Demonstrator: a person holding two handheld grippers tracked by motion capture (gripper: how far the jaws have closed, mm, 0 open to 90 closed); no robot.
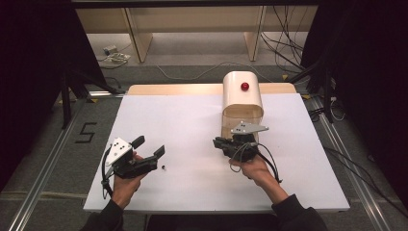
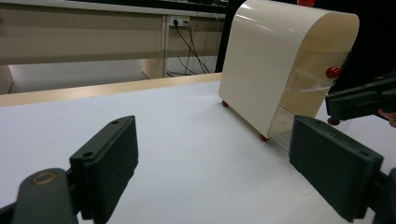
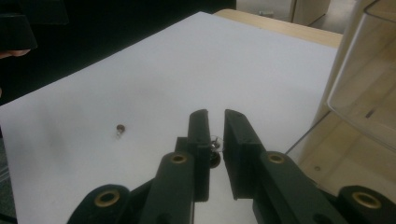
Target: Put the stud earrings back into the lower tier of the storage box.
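Observation:
A cream, round-topped box [image 1: 243, 96] with a red knob [image 1: 245, 86] stands at the back right of the white table [image 1: 192, 120]. In the left gripper view the box [image 2: 275, 60] shows a clear front flap with a red knob [image 2: 333, 72]. My right gripper [image 1: 217, 142] sits just in front of the box, pointing left. Its jaws [image 3: 215, 116] are nearly together, shut on a small dark piece [image 3: 215, 156]. A similar small dark piece [image 1: 165, 167] [image 3: 120, 127] lies loose on the table. My left gripper [image 1: 150, 145] [image 2: 212, 126] stands open beside it, holding nothing.
The box's clear flap [image 3: 369, 93] and wooden floor [image 3: 327, 154] lie close to the right of my right gripper. Wooden shelving [image 1: 192, 24] and cables [image 1: 284, 43] are on the floor behind the table. The other gripper's jaw [image 2: 359, 100] reaches in near the box front.

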